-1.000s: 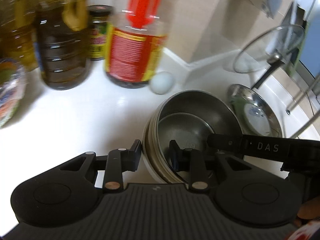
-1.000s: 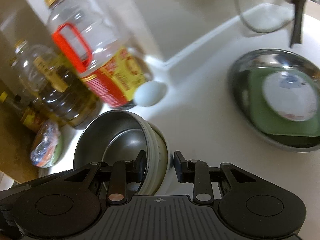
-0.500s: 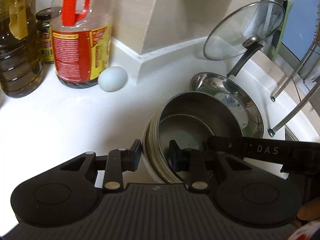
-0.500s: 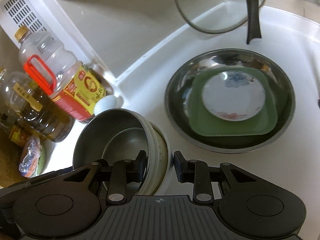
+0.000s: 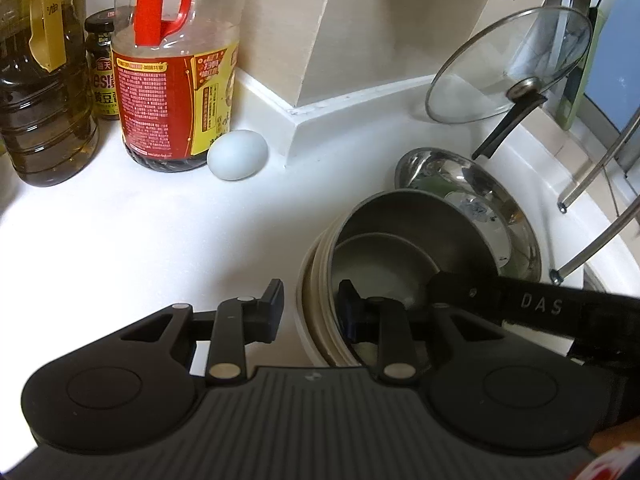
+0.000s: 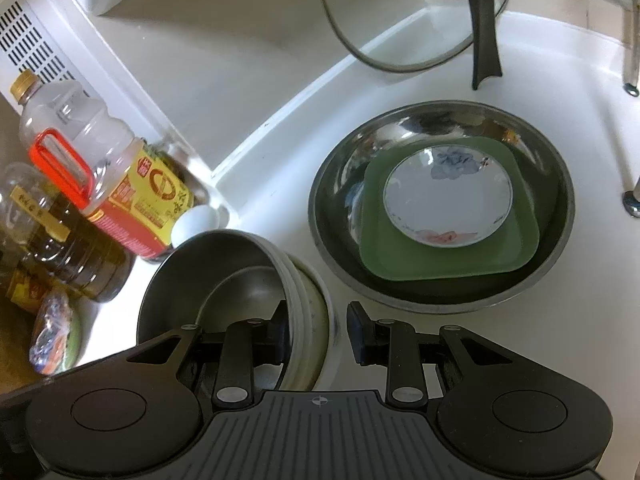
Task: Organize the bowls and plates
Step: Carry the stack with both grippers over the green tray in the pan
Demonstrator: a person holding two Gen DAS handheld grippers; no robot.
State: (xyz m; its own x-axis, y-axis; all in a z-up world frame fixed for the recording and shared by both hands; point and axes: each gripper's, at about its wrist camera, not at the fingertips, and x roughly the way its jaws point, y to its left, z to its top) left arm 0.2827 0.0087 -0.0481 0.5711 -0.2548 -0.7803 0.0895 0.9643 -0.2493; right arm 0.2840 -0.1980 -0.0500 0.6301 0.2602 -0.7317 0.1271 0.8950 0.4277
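Observation:
A stack of nested bowls point(image 5: 404, 256), steel ones inside cream ones, is held between both grippers. My left gripper point(image 5: 310, 308) straddles its near rim, one finger inside and one outside. My right gripper point(image 6: 316, 330) straddles the opposite rim of the same bowl stack point(image 6: 240, 280). Both grip the rim. To the right sits a wide steel basin point(image 6: 440, 128) holding a green square plate point(image 6: 500, 256) with a small white flowered plate point(image 6: 448, 198) on it. The basin point(image 5: 516, 216) shows behind the stack in the left wrist view.
Oil bottles point(image 5: 172, 80) and a jar point(image 5: 102, 68) stand at the back left with a pale egg point(image 5: 238, 154). A glass pot lid point(image 5: 508, 64) leans on the wall. Metal rack legs point(image 5: 592, 248) stand at right. A wrapped packet point(image 6: 54, 332) lies at far left.
Both grippers have carried the bowl stack to the right, away from the bottles and towards the steel basin, which now lies close beside it.

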